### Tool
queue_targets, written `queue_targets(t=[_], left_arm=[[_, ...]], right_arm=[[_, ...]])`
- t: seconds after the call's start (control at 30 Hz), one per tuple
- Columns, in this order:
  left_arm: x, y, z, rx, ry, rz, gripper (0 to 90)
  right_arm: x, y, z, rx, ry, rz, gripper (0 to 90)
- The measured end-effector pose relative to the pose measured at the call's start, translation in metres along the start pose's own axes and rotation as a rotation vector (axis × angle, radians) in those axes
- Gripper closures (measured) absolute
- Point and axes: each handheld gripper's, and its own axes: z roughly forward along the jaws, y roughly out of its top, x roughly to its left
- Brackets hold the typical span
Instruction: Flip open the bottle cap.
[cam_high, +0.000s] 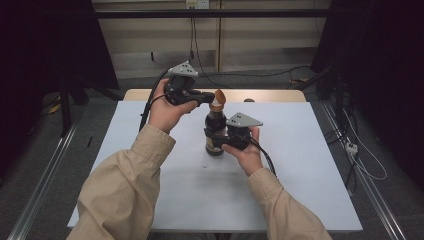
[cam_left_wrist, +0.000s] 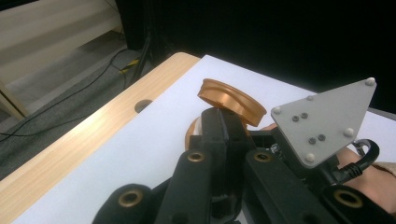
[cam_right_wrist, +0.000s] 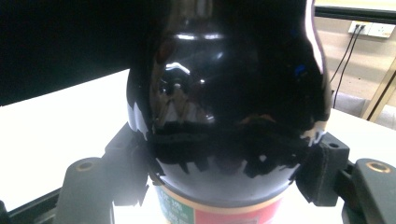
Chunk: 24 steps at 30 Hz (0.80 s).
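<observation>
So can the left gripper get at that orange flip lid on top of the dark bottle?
Probably yes: the left gripper already sits at the orange flip lid, jaws shut, while the right gripper clamps the dark glass bottle.

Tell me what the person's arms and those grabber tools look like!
Both arms wear long beige sleeves with cuffs at the wrists. Each hand carries black tongs: the left tongs and the right tongs. Each tool has a chunky black body, a grey three-cornered plate on top dotted with small white knobs and dark screws, brass-coloured rings at its joints, and a black cable trailing away.
</observation>
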Motion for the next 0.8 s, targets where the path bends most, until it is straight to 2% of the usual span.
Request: queue_targets(t=[0.5, 0.8], left_arm=[[-0.0013, 0.0011, 0.0013, 0.004, 0.014, 0.017, 90.0], [-0.0021, 0.0029, 0.0048, 0.002, 0.014, 0.011, 90.0]], right_arm=[[-0.0006, -0.0003, -0.0001, -0.002, 0.001, 0.007, 29.6], [-0.002, -0.0006, -0.0012, -0.003, 0.0, 0.016, 29.5]])
